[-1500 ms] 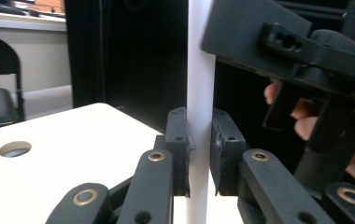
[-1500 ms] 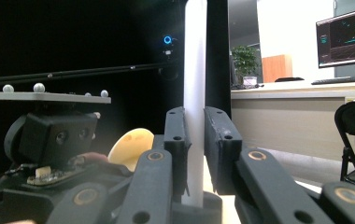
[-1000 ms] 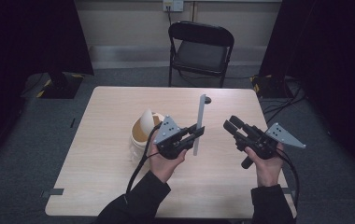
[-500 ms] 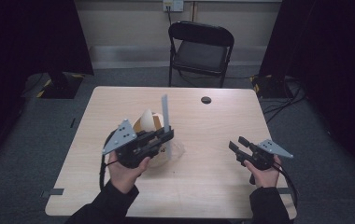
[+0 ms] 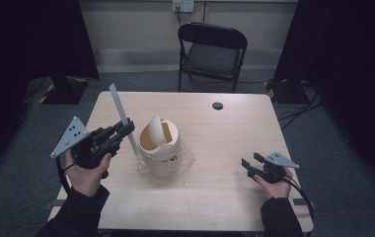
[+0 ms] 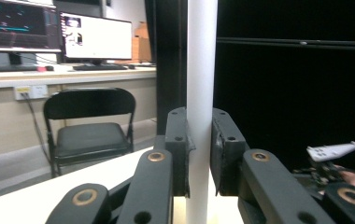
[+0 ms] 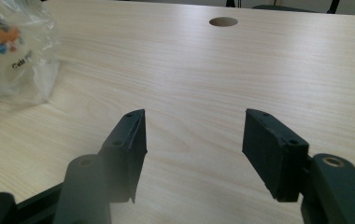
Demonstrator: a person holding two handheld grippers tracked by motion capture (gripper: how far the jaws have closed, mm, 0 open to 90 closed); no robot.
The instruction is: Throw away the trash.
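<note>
A long flat white strip (image 5: 119,106) stands nearly upright, and my left gripper (image 5: 126,129) is shut on its lower part, held above the table's left side just left of a white tub (image 5: 161,155). In the left gripper view the strip (image 6: 201,70) rises between the two pads (image 6: 180,140), which press on it. A pale curved lid or scoop (image 5: 152,130) leans inside the tub. My right gripper (image 5: 247,165) rests low over the table at the front right. Its jaws (image 7: 194,135) have just been opening and stand apart with only bare wood between them.
Clear plastic wrap (image 7: 14,51) lies around the tub's base. The wooden table (image 5: 215,207) has a round cable hole (image 5: 217,105) near its far edge. A black folding chair (image 5: 212,49) stands behind it. Monitors (image 6: 94,37) sit on a desk beyond.
My left gripper carried the strip from right of the tub across to its left. The right gripper sank to the table's front right and its jaws spread wider.
</note>
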